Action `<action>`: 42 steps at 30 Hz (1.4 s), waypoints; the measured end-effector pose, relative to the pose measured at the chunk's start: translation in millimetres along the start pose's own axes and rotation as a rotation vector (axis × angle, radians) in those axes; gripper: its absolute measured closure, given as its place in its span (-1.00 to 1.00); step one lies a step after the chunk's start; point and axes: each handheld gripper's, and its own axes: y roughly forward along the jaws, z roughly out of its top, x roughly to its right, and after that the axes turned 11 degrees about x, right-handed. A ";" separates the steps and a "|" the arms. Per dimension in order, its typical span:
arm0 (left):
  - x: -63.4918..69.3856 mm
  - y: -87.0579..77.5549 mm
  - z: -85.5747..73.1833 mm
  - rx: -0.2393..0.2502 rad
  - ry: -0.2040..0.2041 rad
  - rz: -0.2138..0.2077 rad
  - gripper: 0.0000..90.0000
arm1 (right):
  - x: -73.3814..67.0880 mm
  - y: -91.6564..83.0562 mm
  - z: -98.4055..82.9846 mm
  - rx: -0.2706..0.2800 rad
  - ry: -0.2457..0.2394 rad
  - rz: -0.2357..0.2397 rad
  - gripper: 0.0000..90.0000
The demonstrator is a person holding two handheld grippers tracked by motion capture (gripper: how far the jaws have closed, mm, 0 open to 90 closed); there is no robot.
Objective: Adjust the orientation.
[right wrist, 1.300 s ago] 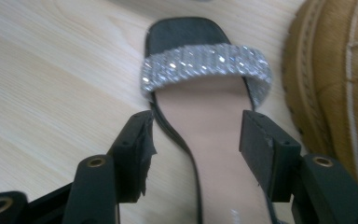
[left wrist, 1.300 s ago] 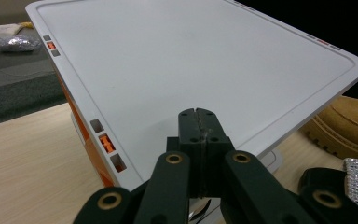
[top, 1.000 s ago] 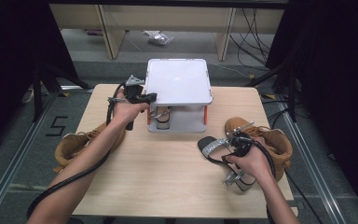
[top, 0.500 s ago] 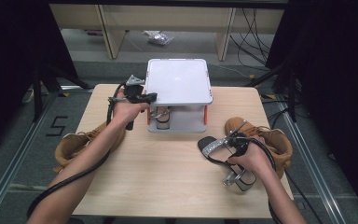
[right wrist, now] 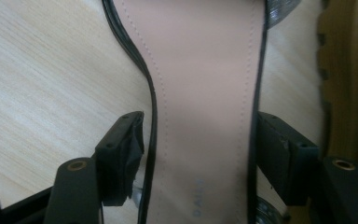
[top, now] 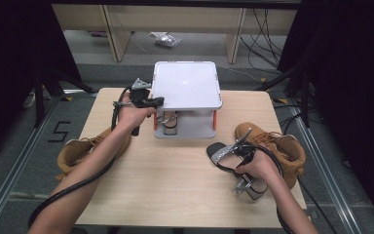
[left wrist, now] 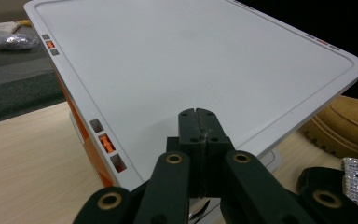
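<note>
Right tool point(right wrist: 200, 140), jaws just opening wide astride the heeled sandal point(right wrist: 200, 93) near desk's point(top: 165, 190) right edge, must close; left tool point(left wrist: 199, 126) shut, empty.

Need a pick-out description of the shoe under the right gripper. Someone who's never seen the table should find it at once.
Start at the white-topped shelf unit at the table's far middle, then come toward the near right corner. There, left of a tan boot, lies the high-heeled sandal. It alone is black with a glittery silver toe strap, pale pink insole and silver heel.
</note>
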 end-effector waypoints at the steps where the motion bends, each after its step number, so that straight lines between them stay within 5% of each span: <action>1: -0.1 0.1 0.1 0.000 0.000 0.000 0.99 | 1.7 1.7 -0.1 0.001 -0.025 0.002 -0.20; 6: 0.0 0.0 -0.1 0.001 -0.001 0.000 0.99 | 2.8 4.0 2.7 -0.018 0.004 -0.002 -0.12; 10: 0.0 0.0 0.0 -0.001 0.000 0.000 0.99 | 0.3 6.7 4.3 -0.046 -0.001 -0.010 -0.11; 11: 0.0 0.0 0.0 0.000 0.000 0.001 0.99 | 2.7 7.1 5.1 -0.046 -0.034 -0.011 -0.11; 12: 0.0 0.0 0.1 -0.001 0.000 0.000 0.99 | 0.7 7.3 5.9 -0.049 0.000 -0.017 -0.11; 18: -0.2 0.0 0.0 0.001 -0.003 -0.001 0.99 | 2.1 12.2 7.6 -0.077 0.002 -0.005 -0.08; 21: -0.1 0.1 0.3 -0.002 -0.002 -0.001 0.99 | 6.1 13.9 8.5 -0.068 -0.053 0.002 -0.06; 23: -0.2 0.2 0.2 0.000 -0.004 -0.001 0.99 | 2.4 11.3 8.9 -0.082 0.013 -0.011 -0.05; 26: -0.2 0.2 0.4 -0.003 -0.002 -0.001 0.99 | -0.9 11.1 9.4 -0.102 0.052 -0.028 -0.04; 42: -0.1 0.2 1.1 -0.010 0.003 0.000 0.99 | -7.1 7.5 8.2 -0.064 0.098 0.000 -0.03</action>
